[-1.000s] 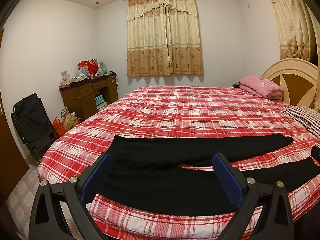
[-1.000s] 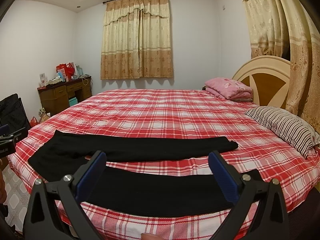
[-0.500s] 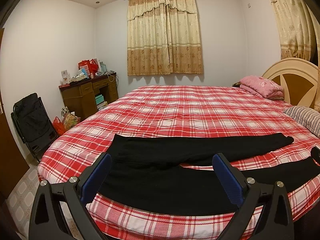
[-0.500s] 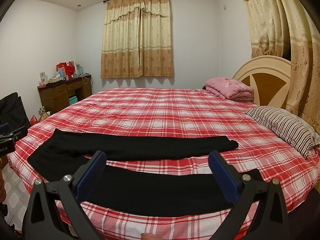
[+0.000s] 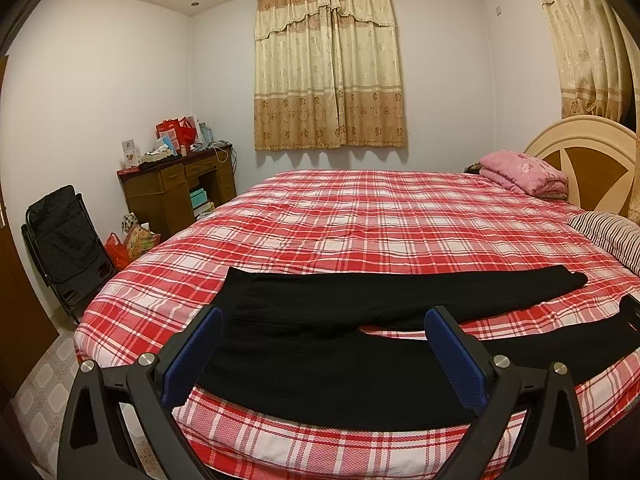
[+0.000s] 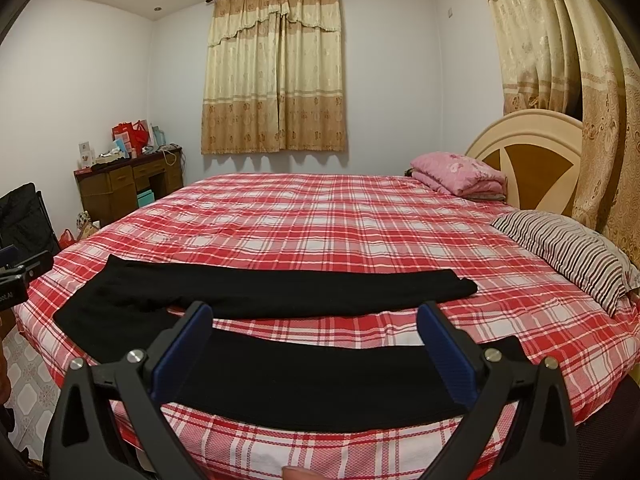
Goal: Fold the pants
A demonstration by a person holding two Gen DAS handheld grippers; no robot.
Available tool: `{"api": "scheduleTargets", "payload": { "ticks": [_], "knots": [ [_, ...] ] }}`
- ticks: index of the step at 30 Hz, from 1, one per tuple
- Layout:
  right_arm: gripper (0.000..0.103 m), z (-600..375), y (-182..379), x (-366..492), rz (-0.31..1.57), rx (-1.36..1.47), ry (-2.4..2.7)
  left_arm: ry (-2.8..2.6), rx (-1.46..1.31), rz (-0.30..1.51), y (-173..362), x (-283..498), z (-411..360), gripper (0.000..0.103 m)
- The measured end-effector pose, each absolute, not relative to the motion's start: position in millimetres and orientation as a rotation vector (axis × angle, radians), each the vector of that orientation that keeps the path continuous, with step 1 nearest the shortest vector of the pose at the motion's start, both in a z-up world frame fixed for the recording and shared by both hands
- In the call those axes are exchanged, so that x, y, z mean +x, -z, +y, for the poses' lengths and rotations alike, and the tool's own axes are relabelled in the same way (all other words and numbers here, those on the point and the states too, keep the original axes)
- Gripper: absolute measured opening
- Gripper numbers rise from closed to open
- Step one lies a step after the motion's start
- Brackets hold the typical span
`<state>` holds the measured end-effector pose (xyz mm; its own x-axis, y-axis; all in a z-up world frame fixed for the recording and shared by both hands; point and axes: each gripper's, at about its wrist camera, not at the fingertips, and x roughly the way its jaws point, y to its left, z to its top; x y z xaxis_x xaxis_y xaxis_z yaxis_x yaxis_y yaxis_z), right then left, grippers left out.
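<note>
We hold the left gripper (image 5: 322,322) and right gripper (image 6: 314,318) spread wide and empty above the black pants (image 6: 280,292), spread flat along the bed's (image 6: 340,216) near edge; a grab there could drag cloth off the side

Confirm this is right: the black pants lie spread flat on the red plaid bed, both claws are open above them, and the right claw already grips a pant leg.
Not quite. In the right wrist view the right claw grips nothing, hanging open over the black pants. The rest holds: pants flat on the red plaid bed, left claw open too.
</note>
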<state>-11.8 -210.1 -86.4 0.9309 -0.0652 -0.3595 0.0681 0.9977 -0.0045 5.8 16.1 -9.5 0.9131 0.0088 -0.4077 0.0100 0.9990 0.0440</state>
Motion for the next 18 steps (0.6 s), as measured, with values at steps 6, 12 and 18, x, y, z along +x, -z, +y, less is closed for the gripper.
{"api": "scheduleTargets", "payload": {
  "ticks": [6,12,18],
  "knots": [
    [0.103,-211.4,89.5,-10.8,0.374,0.001,0.070,0.001,0.046,0.424,11.2,6.3,15.7,0.102],
    [0.103,-215.0,92.1,-7.2,0.388,0.000,0.081,0.004,0.049,0.431,15.1,6.4,14.3,0.102],
    [0.103,-213.1,93.5,-7.0,0.397,-0.006,0.085,0.004,0.048,0.438,14.0,9.5,15.2,0.102]
  ]
}}
